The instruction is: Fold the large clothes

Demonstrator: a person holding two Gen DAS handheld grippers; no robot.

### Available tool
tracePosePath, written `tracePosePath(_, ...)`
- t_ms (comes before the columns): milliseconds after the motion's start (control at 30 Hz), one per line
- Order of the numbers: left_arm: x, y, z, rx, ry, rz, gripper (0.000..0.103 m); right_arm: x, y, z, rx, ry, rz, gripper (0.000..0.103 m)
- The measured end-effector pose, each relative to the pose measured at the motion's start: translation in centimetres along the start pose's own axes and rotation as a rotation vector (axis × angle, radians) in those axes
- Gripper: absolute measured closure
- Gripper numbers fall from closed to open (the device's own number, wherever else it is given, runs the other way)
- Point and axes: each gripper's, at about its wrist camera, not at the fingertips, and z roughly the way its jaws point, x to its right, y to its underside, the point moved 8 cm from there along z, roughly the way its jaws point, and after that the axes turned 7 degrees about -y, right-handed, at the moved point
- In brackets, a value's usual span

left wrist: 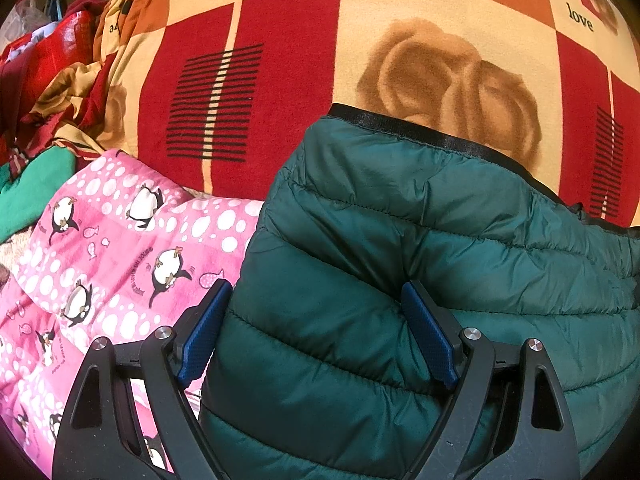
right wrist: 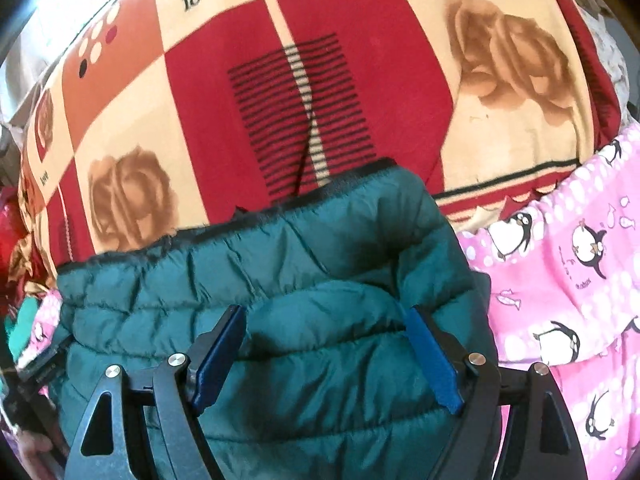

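Note:
A dark green quilted puffer jacket (left wrist: 440,220) with a black-trimmed edge lies bunched on the bed. It also fills the middle of the right wrist view (right wrist: 280,248). My left gripper (left wrist: 316,292) stands wide open over the jacket's left part, with puffy fabric between its blue pads (left wrist: 428,340), and I see no pinch. My right gripper (right wrist: 326,316) is also wide open, low over the jacket's right end, with a quilted roll bulging between its pads (right wrist: 218,360). Part of the other gripper and a hand show at the lower left edge of the right wrist view.
A red, orange and cream bedspread (left wrist: 288,60) with roses and "love" print spreads beyond the jacket. A pink penguin blanket (left wrist: 120,248) lies left of it and also right of it (right wrist: 568,272). Crumpled clothes (left wrist: 60,80) and a green cloth (left wrist: 32,196) pile up at far left.

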Motion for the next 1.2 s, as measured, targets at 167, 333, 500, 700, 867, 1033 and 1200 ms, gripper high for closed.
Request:
tracePosePath(167,-0.8,0.2,-0.2,-0.059,0.076,-0.044,0.017,0.7,1.0,1.1,-0.028,0.033,-0.029,0.022)
tracePosePath(333,-3.0,0.7,-1.6,-0.126,0.265,-0.156,0.017,1.0,0.7,-1.4,0.003,-0.022,0.001,0.023)
tracePosePath(500,-4.3,2.5,-1.7,-0.189,0.363,-0.194,0.017,2.0,1.9,-3.2,-0.003,-0.028,-0.001,0.022)
tracePosePath(700,-4.9,4.1,-1.0,-0.233,0.409,-0.268,0.017,3.2,3.2,-2.7,-0.021,-0.008,0.022,0.022)
tracePosePath(867,-4.5,3.5,0.0,-0.250,0.453,-0.281,0.016,4.1,3.1,-2.4,-0.029,0.004,0.027,0.004)
tracePosePath(1033,-3.8,3.9,1.7,-0.324,0.530,-0.340,0.001,6.4,4.0,0.1,-0.095,-0.097,0.170,0.001)
tracePosePath(1200,-2.7,3.6,1.8,-0.316,0.531,-0.273,0.000,6.5,4.3,1.5,-0.146,-0.212,0.184,0.001)
